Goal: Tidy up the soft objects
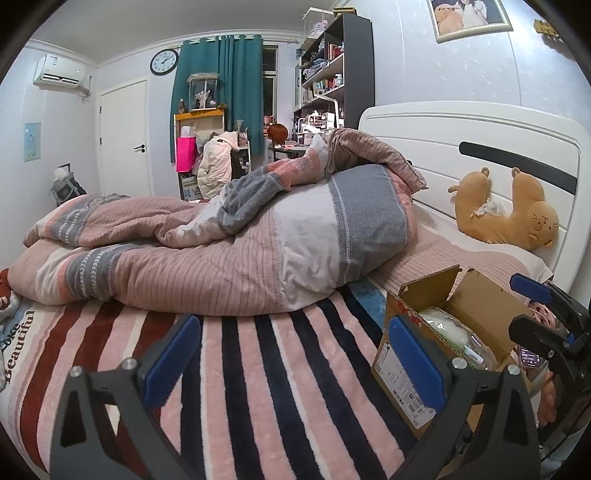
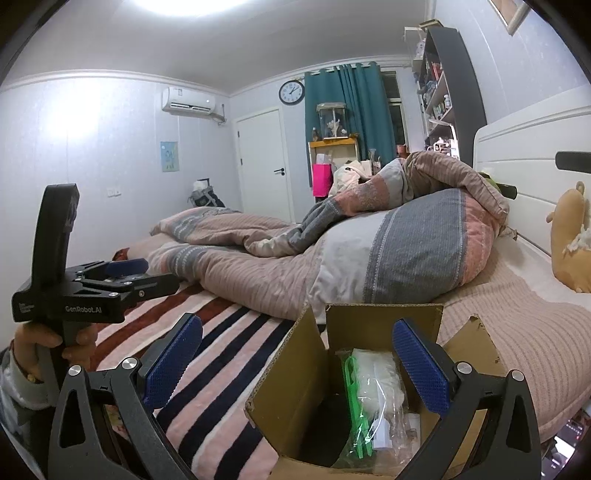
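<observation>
1. Right gripper [image 2: 297, 363]: jaws wide, empty, poised over the open cardboard box [image 2: 384, 317] at lower centre, likely the collection bin.
2. Left gripper [image 1: 293, 356]: wide, empty, above the striped blanket [image 1: 258, 369].
3. Plush bear [image 1: 506, 210]: right of frame, propped against the headboard [image 1: 480, 133], uncollected.

Pale walls, white door [image 1: 125, 136] far left beside a wall clock [image 1: 164, 62] and teal curtain [image 1: 221, 92]. Air conditioner [image 1: 61, 72] high left. Tall dark shelf [image 1: 332, 66] far right, white headboard [image 1: 480, 147] near right. Bright ceiling light [image 2: 192, 5].
</observation>
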`<state>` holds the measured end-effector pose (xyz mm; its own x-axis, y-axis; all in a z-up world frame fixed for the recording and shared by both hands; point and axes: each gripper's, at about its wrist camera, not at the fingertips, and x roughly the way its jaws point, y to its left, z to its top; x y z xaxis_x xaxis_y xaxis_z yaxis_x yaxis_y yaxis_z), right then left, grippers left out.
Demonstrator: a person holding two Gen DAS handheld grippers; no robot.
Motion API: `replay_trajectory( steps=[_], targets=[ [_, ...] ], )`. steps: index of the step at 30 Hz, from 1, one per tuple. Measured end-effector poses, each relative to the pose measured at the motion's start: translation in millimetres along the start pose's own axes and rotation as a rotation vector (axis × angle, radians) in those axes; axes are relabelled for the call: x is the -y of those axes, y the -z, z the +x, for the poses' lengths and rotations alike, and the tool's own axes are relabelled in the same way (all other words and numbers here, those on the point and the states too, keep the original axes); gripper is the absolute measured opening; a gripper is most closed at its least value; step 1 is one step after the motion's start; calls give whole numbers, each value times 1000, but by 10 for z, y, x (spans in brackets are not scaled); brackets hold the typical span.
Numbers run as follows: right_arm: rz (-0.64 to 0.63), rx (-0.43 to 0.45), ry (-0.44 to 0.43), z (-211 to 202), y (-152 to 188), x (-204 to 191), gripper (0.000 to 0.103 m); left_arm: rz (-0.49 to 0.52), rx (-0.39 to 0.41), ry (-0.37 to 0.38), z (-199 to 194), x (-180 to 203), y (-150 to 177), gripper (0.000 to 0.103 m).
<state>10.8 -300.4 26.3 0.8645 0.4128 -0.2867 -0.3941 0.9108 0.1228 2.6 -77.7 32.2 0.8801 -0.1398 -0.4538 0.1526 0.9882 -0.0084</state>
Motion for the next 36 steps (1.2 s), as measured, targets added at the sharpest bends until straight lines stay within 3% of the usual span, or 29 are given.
replay_trajectory(
  steps=[36],
  targets=[
    [8,-9,15,6,9,34,103,-2,9,-8,-16,-4,13,101]
  ],
)
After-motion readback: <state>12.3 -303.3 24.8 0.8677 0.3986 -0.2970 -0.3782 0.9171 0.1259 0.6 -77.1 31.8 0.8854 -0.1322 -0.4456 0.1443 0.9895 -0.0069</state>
